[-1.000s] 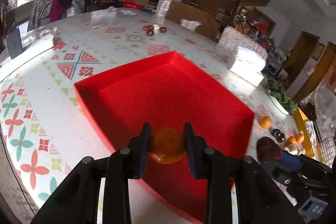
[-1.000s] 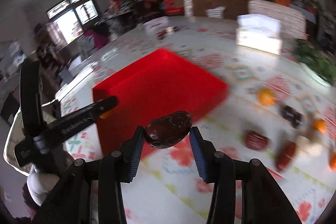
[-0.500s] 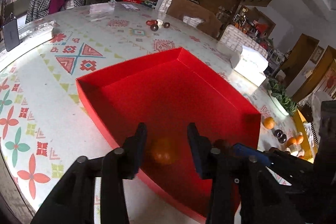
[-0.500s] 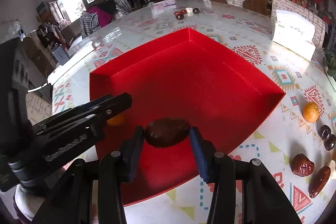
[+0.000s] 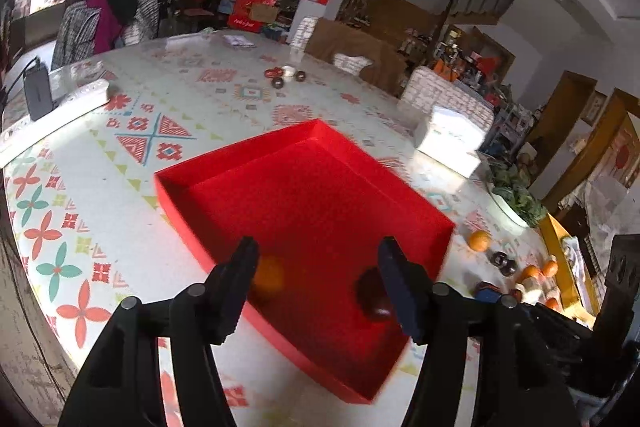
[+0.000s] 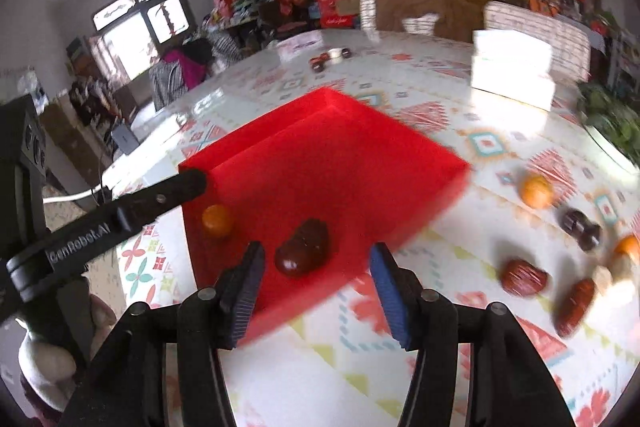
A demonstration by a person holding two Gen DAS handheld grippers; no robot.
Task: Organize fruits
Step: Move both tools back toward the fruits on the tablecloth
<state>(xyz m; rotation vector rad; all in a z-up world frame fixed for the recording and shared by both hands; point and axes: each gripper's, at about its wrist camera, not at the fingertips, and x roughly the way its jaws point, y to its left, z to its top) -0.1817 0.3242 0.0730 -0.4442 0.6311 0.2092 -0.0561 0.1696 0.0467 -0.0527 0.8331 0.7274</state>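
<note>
A red tray sits on the patterned table. A small orange and a dark red date lie inside it near the front wall. My left gripper is open and empty, above the tray's near edge. My right gripper is open and empty, just behind the date. More fruit lies on the table to the right: an orange, dark plums and red dates.
A white tissue box stands beyond the tray at the right. A few small items lie at the table's far side. A green plant in a dish is at the right edge. A power brick is at the left.
Both grippers opened and pulled back. The left let go of the orange and the right let go of the date; both fruits now lie in the tray.
</note>
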